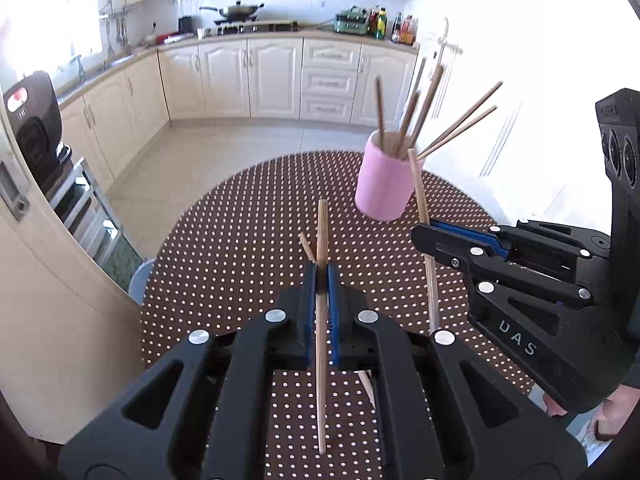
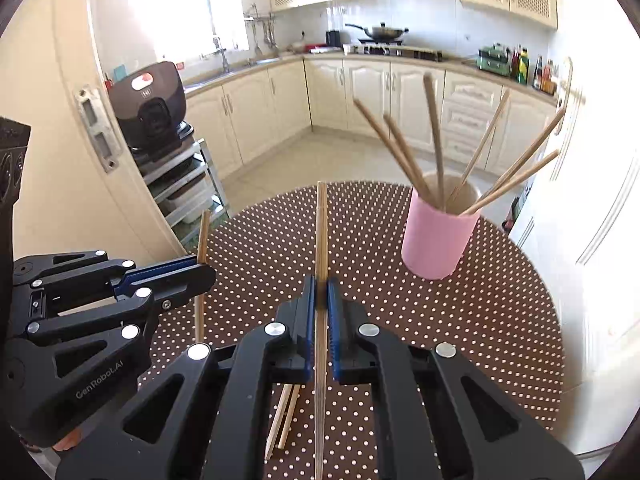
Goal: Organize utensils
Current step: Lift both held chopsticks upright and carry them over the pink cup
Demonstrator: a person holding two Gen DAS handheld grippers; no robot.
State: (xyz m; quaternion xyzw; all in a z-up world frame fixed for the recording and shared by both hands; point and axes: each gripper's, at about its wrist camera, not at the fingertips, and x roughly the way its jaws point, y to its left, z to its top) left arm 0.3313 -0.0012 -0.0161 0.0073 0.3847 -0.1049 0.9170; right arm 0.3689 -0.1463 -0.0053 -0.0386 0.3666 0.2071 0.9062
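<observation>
Above the dotted table [image 2: 500, 320]: both tools clamp one chopstick each.
Left tool [image 1: 322, 276]: closed on a light chopstick [image 1: 321, 308], gripped mid-shaft.
Right tool [image 2: 321, 288]: closed on its chopstick [image 2: 321, 232], upright.
Pink cup [image 2: 438, 236]: holds several chopsticks, near.
Loose chopsticks [image 2: 286, 416]: lying on the table.
Handling: light, stiff, slick wood, likely to pivot; grip mid-shaft.

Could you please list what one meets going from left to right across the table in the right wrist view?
Left claw shut on a chopstick → loose chopsticks on the table → right claw shut on its chopstick → pink cup holding chopsticks.
</observation>
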